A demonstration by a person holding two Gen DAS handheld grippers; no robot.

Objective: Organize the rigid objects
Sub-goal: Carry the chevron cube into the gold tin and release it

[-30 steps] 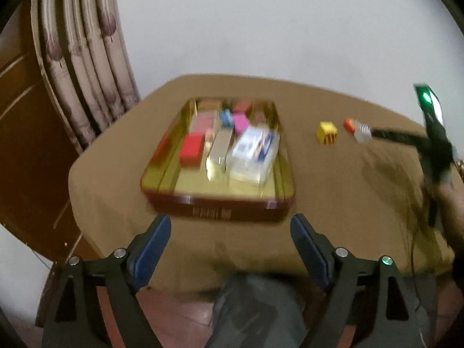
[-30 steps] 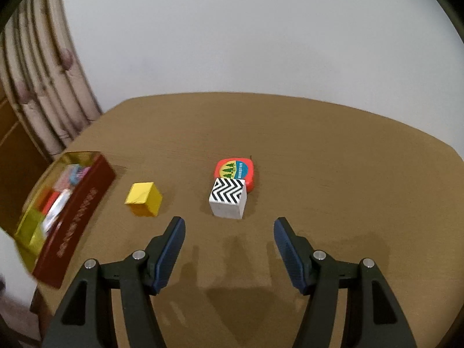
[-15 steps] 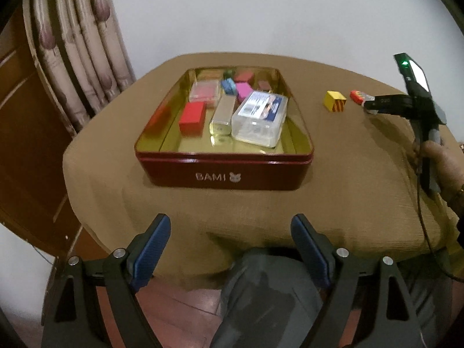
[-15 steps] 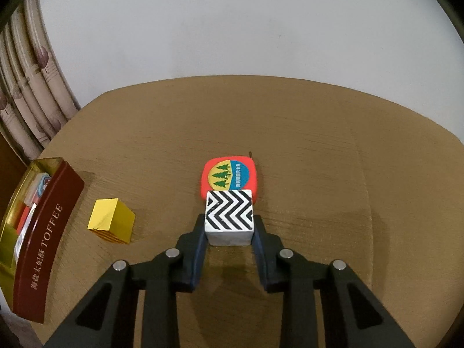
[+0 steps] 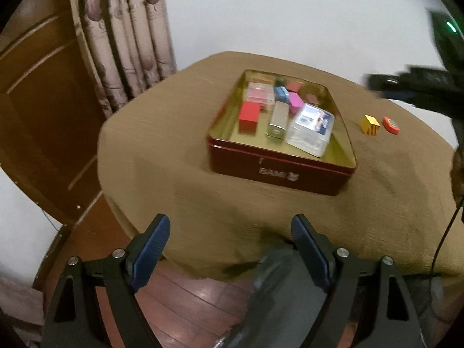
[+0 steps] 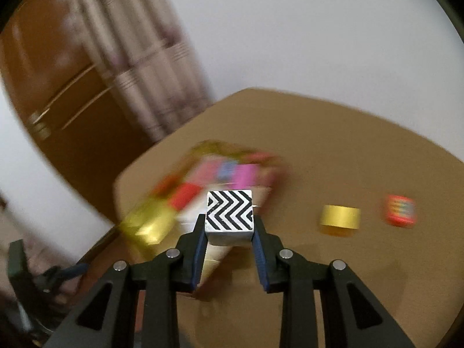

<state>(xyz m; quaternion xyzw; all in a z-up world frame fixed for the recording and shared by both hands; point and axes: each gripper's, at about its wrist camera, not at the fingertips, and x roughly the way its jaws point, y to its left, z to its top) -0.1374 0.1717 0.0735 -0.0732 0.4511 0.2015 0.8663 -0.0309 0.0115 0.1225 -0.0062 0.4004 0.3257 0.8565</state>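
"BAMI" in pale letters on the red tin's [image 5: 278,174] front wall

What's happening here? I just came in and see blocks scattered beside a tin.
A person is tidying small rigid objects into a red tin on a brown-covered table. The right tool is clamped on a black-and-white zigzag block, held in the air near the tin. The left tool is open and empty at the table's near edge. A yellow block and a red piece remain on the table.
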